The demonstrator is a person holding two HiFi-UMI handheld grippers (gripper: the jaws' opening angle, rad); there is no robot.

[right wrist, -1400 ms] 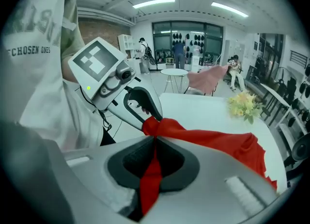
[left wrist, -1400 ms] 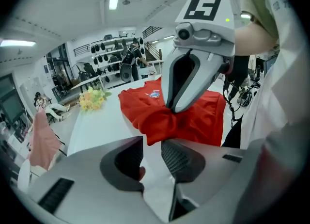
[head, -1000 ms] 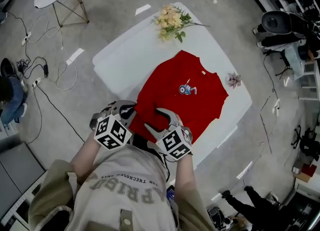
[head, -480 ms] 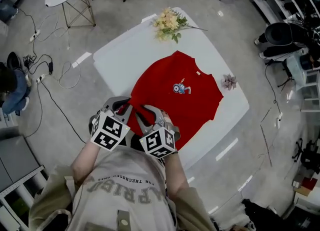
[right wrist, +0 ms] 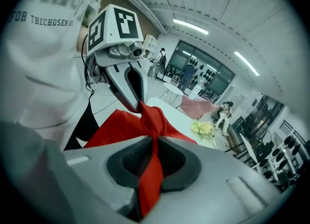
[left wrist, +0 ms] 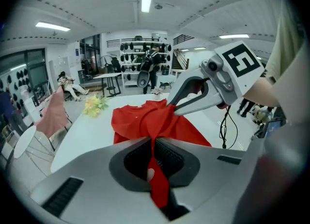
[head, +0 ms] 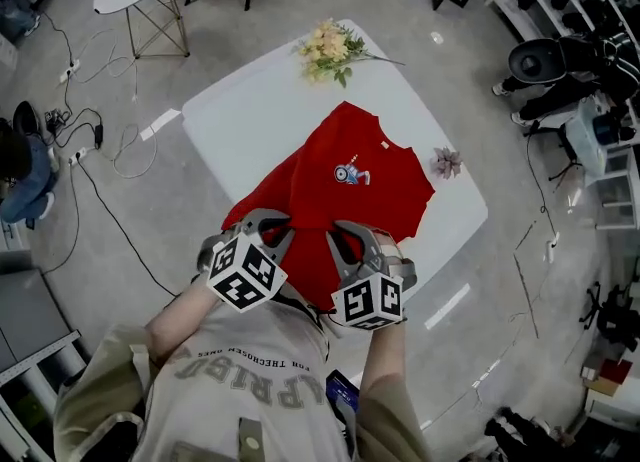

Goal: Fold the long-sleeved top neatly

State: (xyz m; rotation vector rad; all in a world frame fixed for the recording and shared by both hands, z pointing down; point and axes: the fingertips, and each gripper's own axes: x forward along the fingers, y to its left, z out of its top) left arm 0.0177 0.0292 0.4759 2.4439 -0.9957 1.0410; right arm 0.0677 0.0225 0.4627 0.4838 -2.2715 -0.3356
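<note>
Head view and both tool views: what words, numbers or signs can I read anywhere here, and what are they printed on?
"FOR THECHOSEN": small print on the person's pale shirt; whatever follows is cut off.
Large letters on the same shirt: partly hidden, not surely readable.
Red top: a small picture print, no legible words.
Marker cubes: black-and-white square patterns, no letters.
Background shelves and walls: nothing legible.
</note>
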